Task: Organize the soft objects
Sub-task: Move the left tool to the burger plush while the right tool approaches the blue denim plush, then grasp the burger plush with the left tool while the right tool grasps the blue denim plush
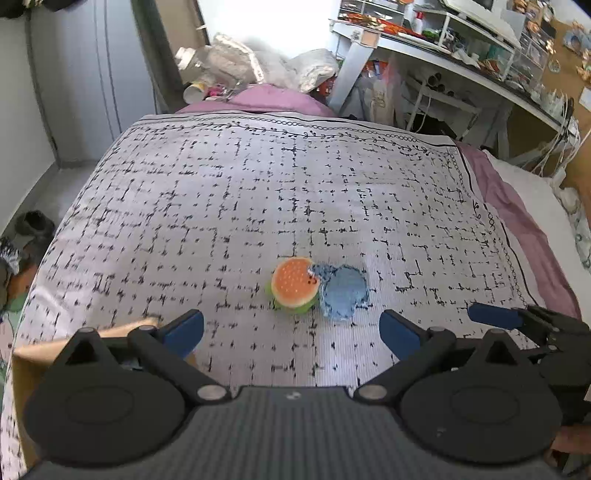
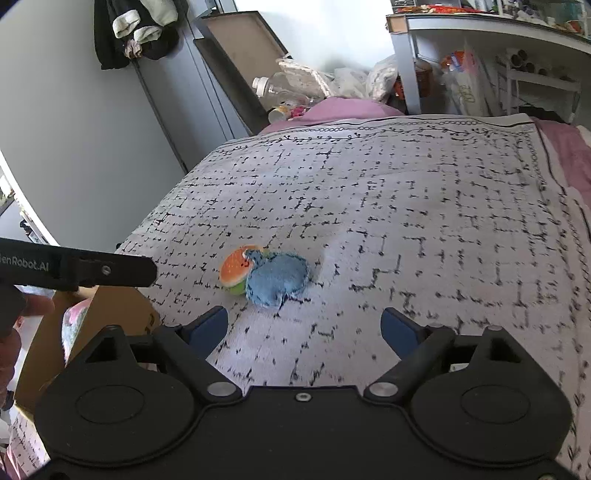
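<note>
While both fingers stand open, empty | burger plush [image 1: 294,282] orange-topped, green-edged | touches fuzzy blue plush [image 1: 343,291]

Patterned bedspread [image 1: 258,192]; grey wall [image 2: 74,147], cluttered white desk [image 1: 443,55], bright window [image 1: 266,22]

Bedroom (bed [image 1: 258,177]; cluttered desk [image 1: 461,62])
</note>
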